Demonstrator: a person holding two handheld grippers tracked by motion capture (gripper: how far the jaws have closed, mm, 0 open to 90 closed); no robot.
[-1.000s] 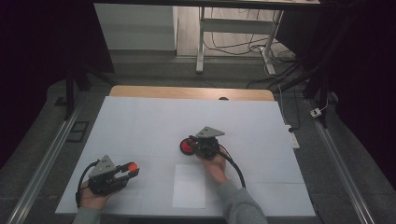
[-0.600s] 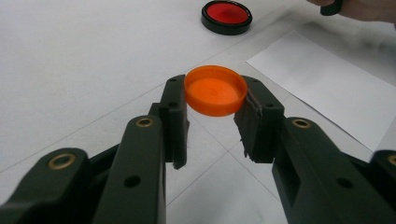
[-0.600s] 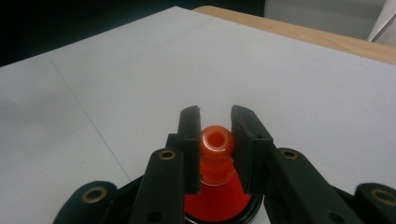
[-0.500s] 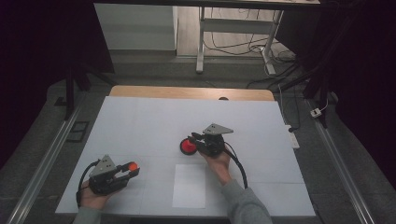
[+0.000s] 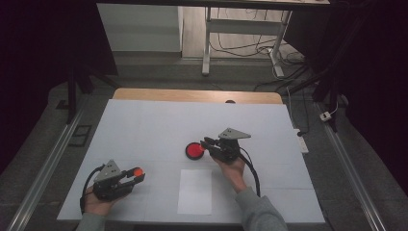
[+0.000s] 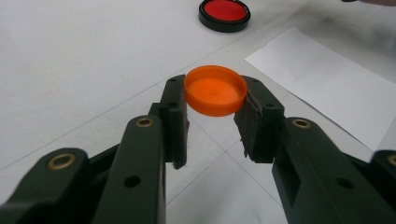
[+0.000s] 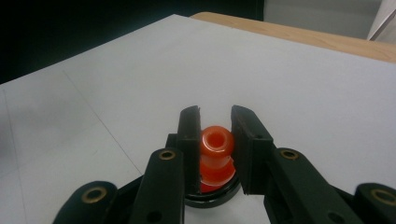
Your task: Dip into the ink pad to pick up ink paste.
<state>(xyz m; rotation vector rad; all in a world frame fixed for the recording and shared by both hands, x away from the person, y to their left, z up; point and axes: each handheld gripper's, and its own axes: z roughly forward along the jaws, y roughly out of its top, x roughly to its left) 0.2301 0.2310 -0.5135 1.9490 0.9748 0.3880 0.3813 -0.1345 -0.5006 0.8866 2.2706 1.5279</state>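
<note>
Orange plastic sat nearest the person: a shallow round cap [image 6: 215, 96] pinched by its rim between the pads of the left gripper [image 5: 137, 175], which was held low over the white table [image 5: 144, 125] at the near left. In the left gripper view the jaws stood about as far apart as the cap was wide, both pads pressed on its sides, with the open hollow of the cap turned up. Just beside it to the right, a plain sheet of paper [image 5: 195, 191] lay flat on the table.

Further out, near the middle of the table, the right gripper [image 5: 208, 143] was closed on a small orange spout [image 7: 216, 145]. Its jaws were narrow, with the pads clamped on either side of the neck. Below the spout sat a red disc with a black rim [image 5: 195, 151], and whether the spout touched that disc or hung just clear of it could not be told.

Judged from this, the step in hand was bringing the two orange parts together, with each part already gripped. The next move would call for carrying one hand toward the other, lining the cap's hollow with the spout's mouth, and keeping both grips firm while the parts met
</note>
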